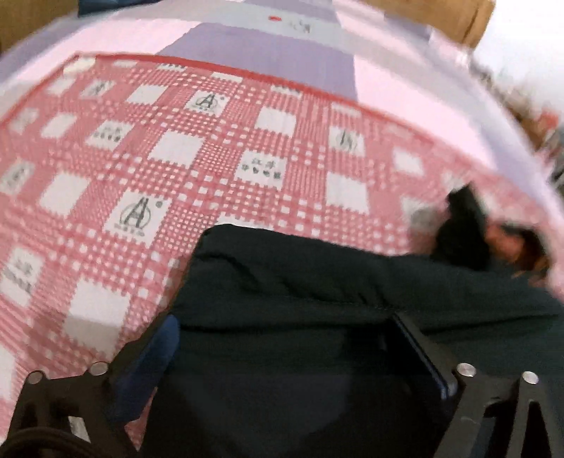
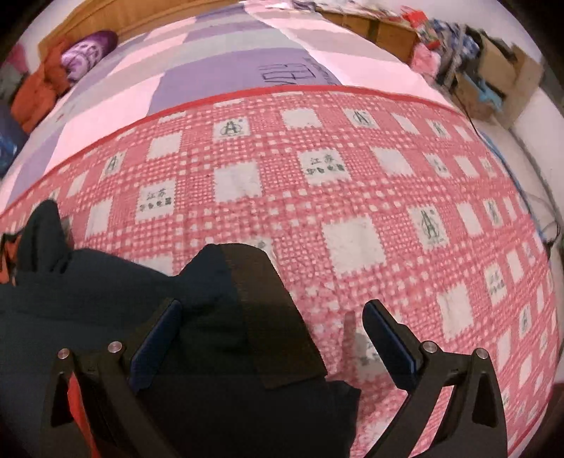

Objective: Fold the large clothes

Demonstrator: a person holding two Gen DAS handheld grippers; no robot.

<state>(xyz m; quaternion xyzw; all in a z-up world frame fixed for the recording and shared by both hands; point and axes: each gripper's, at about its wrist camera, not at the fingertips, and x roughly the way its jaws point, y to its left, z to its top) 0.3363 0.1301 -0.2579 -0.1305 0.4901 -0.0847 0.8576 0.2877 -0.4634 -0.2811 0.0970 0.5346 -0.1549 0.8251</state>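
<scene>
A large dark garment [image 1: 317, 289] lies bunched on a red and white checked blanket [image 1: 176, 158]. My left gripper [image 1: 285, 338] is open, its jaws wide apart, hovering over the dark cloth with cloth between the fingers. In the right wrist view the same dark garment [image 2: 105, 299] lies at the lower left, with a ribbed cuff or hem [image 2: 268, 317] reaching between the fingers. My right gripper [image 2: 271, 327] is open over that end, on the checked blanket [image 2: 352, 176]. An orange lining shows at the garment's edge [image 2: 75, 398].
The blanket lies on a pink and purple patchwork bedsheet [image 2: 211, 70]. A purple pillow [image 2: 88, 53] and orange clothing [image 2: 35, 95] sit at the far left. Cardboard boxes and clutter [image 2: 493, 70] stand beyond the bed's right side. A wooden headboard [image 1: 440, 21] is behind.
</scene>
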